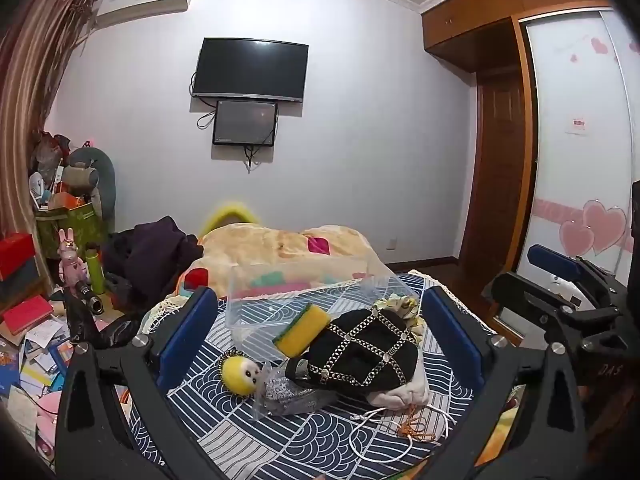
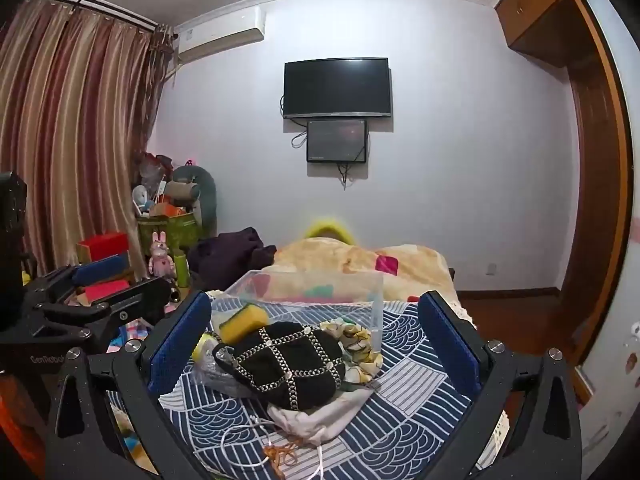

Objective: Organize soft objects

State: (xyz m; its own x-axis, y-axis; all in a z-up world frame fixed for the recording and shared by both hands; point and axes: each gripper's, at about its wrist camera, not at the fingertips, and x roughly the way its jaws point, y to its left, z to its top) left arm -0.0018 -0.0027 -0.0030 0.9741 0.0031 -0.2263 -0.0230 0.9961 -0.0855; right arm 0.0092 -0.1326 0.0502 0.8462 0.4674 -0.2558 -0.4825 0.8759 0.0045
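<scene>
Patterned bedspread (image 1: 304,440): black hat (image 1: 360,352) between parted jaws.

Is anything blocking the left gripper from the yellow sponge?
Nothing visible. The left gripper is open, and the yellow sponge lies exposed on top, leaning on the black hat by the clear bin.

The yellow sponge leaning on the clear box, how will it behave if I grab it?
The sponge looks foamy, so it will probably squash between the tongs and feel light. It rests tilted against the clear box and the black hat, so a nudge may topple it.
</scene>
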